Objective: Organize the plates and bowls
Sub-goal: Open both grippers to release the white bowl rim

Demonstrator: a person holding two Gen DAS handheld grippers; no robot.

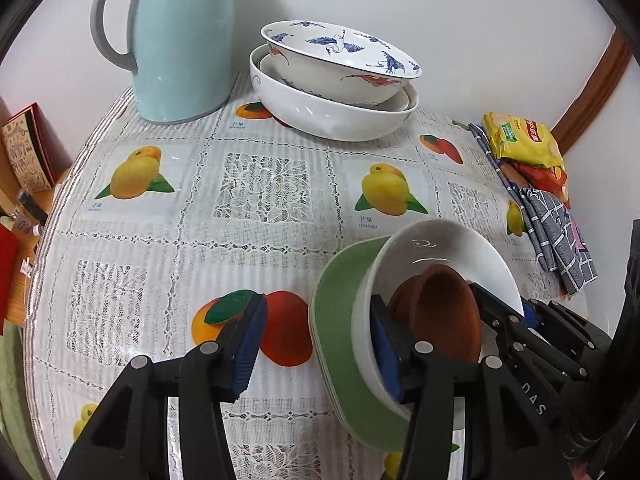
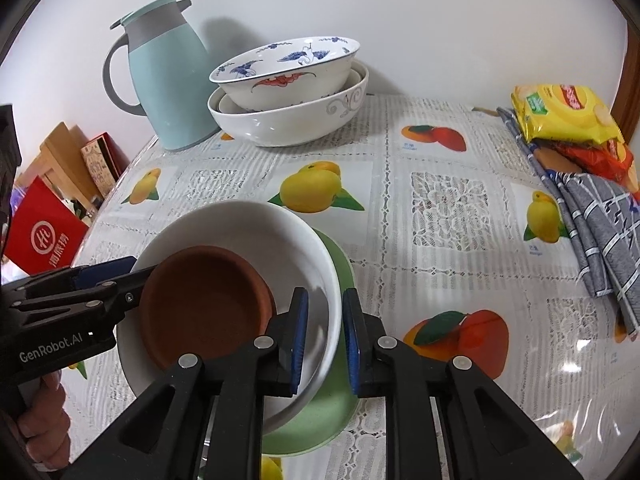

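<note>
A brown clay dish (image 2: 204,304) lies in a white bowl (image 2: 248,224), which rests on a green plate (image 2: 316,412) near the table's front. My right gripper (image 2: 325,308) is shut on the white bowl's near rim, one pad inside and one outside. My left gripper (image 1: 316,320) stands open astride the other side of the stack: its right finger is inside the white bowl (image 1: 440,240) beside the brown dish (image 1: 444,312), and its left finger hangs clear of the green plate (image 1: 336,320). A crane-patterned bowl (image 1: 340,52) sits tilted in a large white bowl (image 1: 332,116) at the back.
A pale blue jug (image 1: 180,40) stands at the back left beside the stacked bowls. Yellow and red snack packets (image 2: 568,112) and a grey checked cloth (image 2: 596,220) lie along the right edge. The fruit-print tablecloth (image 2: 440,200) drops away on the left, where a red box (image 2: 40,232) stands.
</note>
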